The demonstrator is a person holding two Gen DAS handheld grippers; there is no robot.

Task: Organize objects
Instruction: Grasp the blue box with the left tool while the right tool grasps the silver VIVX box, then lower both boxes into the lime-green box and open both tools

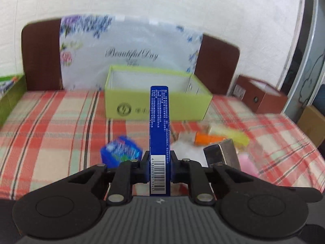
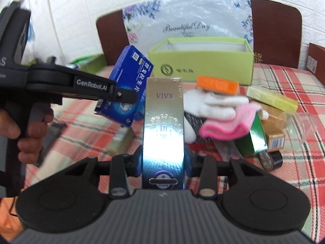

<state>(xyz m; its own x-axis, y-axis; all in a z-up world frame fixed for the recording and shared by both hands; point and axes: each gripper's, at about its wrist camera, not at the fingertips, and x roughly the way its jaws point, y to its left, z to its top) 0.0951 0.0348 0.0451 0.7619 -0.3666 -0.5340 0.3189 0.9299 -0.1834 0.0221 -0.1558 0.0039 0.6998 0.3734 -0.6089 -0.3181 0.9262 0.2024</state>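
Bright, even daylight fills both views. Motion blur smears the left wrist view, especially the floral bag (image 1: 130, 52). Glare whitens the silver box (image 2: 163, 130), and fisheye distortion bends the dark-cornered edges.

Bed (image 2: 284, 77) covered in a red, green and cream checked sheet, brown headboard (image 2: 274, 30) at the far end. Resting on the sheet: open lime-green box (image 2: 203, 67) near the headboard, orange box (image 2: 217, 84) and yellow box (image 2: 272, 99) just in front of it, white and pink gloves (image 2: 225, 118) piled beside a green carton (image 2: 254, 140), small blue packet (image 1: 119, 152) apart at left.
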